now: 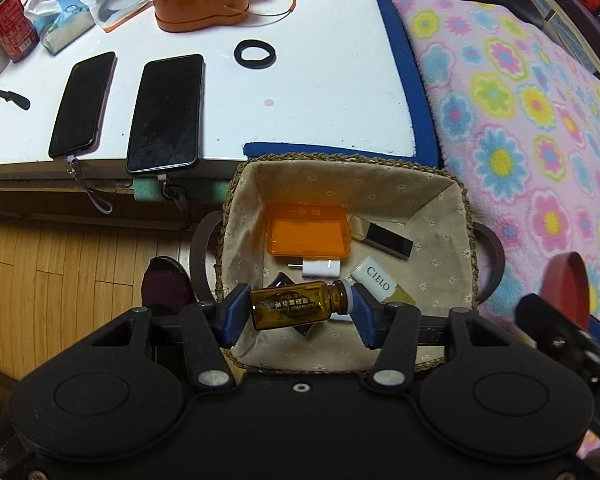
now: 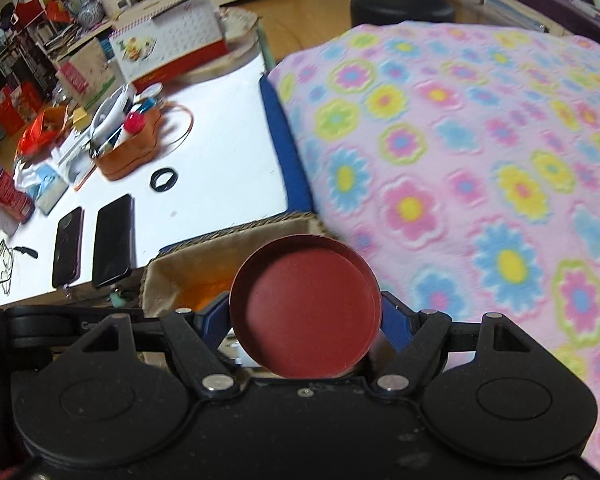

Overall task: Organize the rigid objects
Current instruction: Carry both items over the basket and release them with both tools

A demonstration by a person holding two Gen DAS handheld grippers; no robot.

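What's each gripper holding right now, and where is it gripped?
Left gripper holds the amber bottle end to end, base and cap. Right gripper clamps the red lid across its rim.

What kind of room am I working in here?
Probably a lived-in home room: a flowered blanket beside a white table cluttered with phones, wood flooring, packed shelves behind.
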